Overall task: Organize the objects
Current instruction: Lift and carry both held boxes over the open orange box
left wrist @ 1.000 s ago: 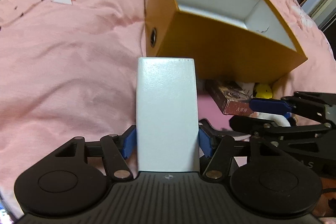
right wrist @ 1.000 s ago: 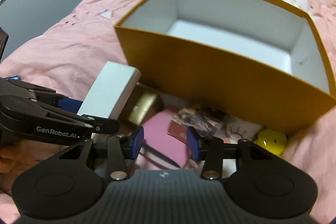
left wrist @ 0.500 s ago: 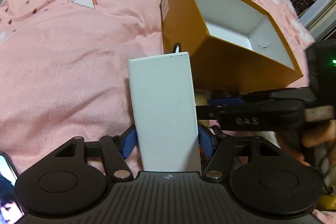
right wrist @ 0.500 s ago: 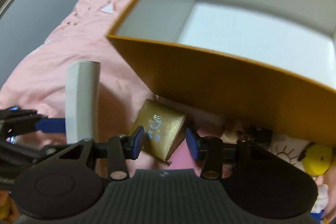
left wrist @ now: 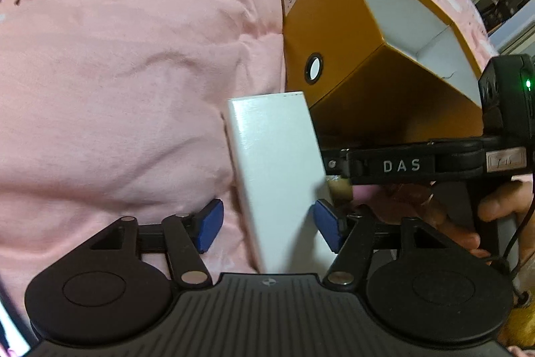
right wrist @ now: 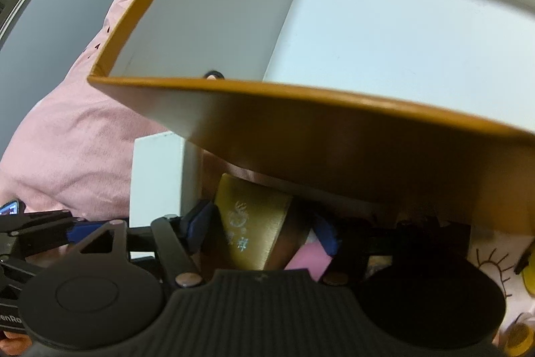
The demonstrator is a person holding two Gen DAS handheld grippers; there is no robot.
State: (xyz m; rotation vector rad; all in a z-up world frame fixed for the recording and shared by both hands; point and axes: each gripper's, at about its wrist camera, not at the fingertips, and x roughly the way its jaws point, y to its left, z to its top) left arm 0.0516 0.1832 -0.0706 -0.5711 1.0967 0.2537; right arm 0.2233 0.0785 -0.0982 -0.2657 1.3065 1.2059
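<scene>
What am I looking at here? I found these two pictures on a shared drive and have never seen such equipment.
These are two hand-held grippers, each with a camera looking along its own fingers. The left gripper view shows a white box between its opening jaws; the left pad stands clear of it. The right gripper view shows its jaws opening around a gold packet. Everything lies on a pink bedcover, beside an orange box with a bare white inside. A person's hand holds the right gripper.
</scene>
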